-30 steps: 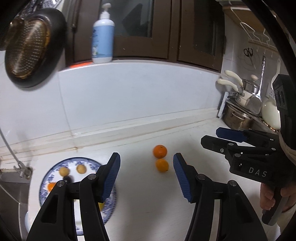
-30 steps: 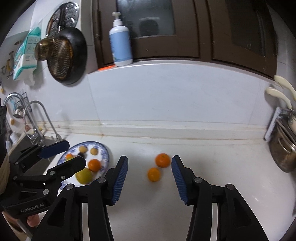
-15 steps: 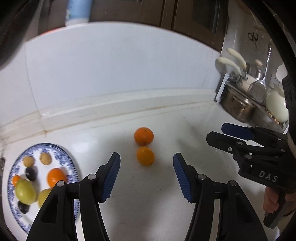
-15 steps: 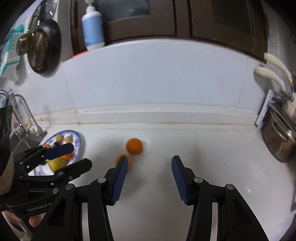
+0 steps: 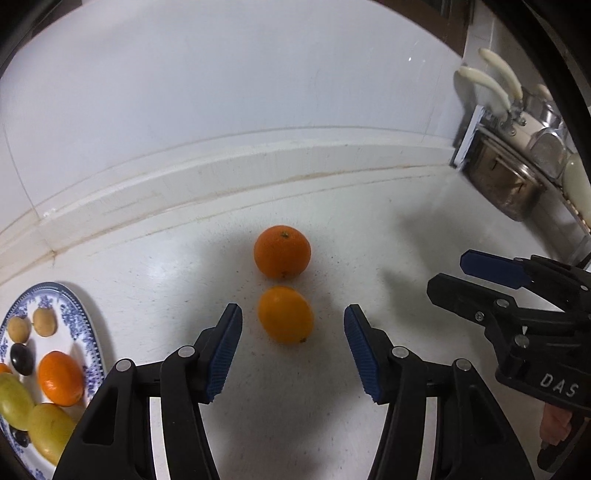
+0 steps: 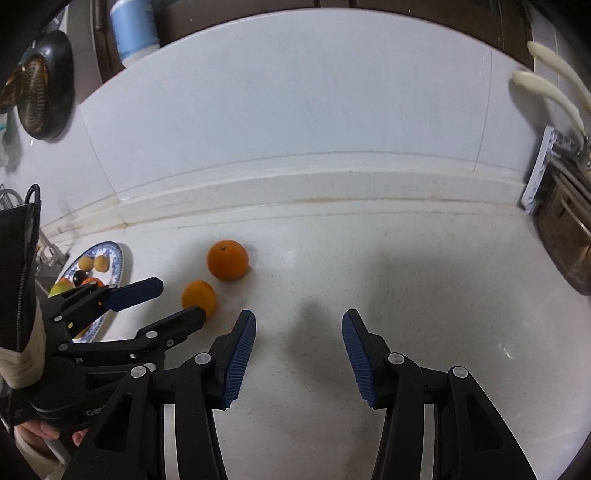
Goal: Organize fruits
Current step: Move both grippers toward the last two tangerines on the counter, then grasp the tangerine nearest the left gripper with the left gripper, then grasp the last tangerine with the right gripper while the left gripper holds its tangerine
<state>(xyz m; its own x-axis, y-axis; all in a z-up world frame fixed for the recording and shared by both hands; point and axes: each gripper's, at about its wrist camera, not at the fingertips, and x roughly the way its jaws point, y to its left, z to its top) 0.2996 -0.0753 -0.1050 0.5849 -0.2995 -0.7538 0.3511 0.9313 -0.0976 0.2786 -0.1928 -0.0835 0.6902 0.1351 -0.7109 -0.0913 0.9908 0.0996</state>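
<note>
Two oranges lie on the white counter. The near, lighter orange (image 5: 285, 314) sits just ahead of my open left gripper (image 5: 293, 325), between the lines of its fingers. The far, darker orange (image 5: 282, 251) touches it from behind. Both show in the right wrist view, the near one (image 6: 198, 296) partly behind the left gripper (image 6: 177, 301) and the far one (image 6: 227, 259) beyond. My right gripper (image 6: 298, 332) is open and empty over bare counter to the right; it also shows in the left wrist view (image 5: 454, 275). A blue-patterned plate (image 5: 83, 325) at the left holds several fruits.
The tiled wall and its raised ledge (image 5: 258, 155) run behind the oranges. Steel pots and white-handled utensils (image 5: 509, 177) stand at the right end. A hanging pan (image 6: 40, 88) and a blue bottle (image 6: 136, 29) are up at the left.
My left gripper has moved down and forward onto the two oranges, which now loom larger between its fingers. My right gripper has also lowered and shifted right of the oranges.
</note>
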